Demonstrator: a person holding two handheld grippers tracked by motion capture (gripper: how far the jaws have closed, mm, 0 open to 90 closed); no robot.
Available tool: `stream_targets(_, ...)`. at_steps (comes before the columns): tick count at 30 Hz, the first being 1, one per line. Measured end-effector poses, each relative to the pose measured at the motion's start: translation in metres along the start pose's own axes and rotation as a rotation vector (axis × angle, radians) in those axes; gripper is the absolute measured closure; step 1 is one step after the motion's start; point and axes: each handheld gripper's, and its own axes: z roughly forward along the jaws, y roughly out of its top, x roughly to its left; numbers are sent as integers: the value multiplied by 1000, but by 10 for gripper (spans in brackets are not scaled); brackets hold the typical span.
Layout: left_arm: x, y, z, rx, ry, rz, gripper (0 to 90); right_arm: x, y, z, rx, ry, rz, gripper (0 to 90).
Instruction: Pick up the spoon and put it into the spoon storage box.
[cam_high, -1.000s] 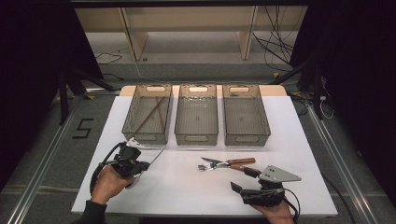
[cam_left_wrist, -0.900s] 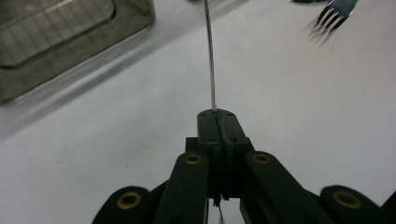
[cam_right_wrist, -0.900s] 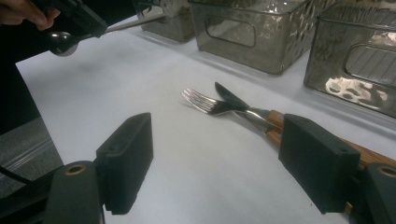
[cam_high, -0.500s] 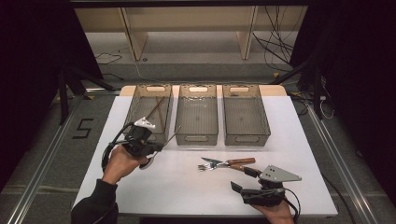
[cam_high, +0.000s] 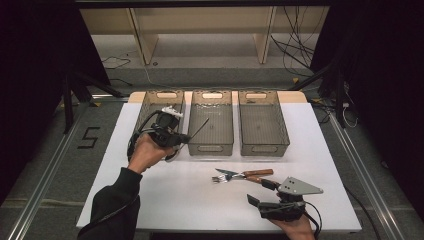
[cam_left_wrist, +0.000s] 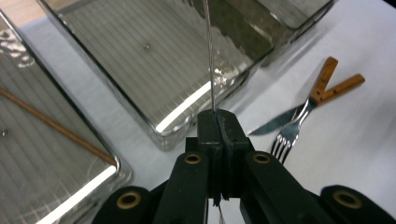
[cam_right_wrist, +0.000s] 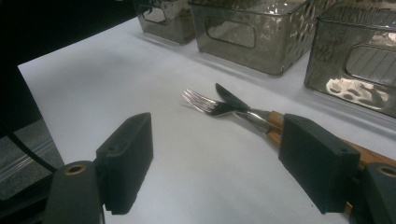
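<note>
Three clear bins (cam_high: 211, 122) line the table's far edge. From above, the left gripper (cam_high: 184, 137) holds a thin metal skewer (cam_high: 199, 128) over the middle bin; its own view shows the jaws clamped on it. The right gripper (cam_right_wrist: 215, 163) rests, jaws apart, near a fork (cam_right_wrist: 210, 106) and knife (cam_right_wrist: 231, 100). A "5" (cam_high: 89, 137) marks the floor.

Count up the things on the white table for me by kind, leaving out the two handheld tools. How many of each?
Clear bins: 3
Thin sticks: 2, a brown one lying in the left bin and a metal one pinched in the left tool's jaws
Forks: 1
Knives: 1
Total: 7
</note>
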Motion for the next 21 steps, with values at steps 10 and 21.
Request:
stream_targets(10,15,36,24,-37,-1,-17,893,-1,0,0,-5,-1,3,267)
stream_targets(21,34,61,50,-52,30,-43,892,-1,-1,0,-2,5,5,267)
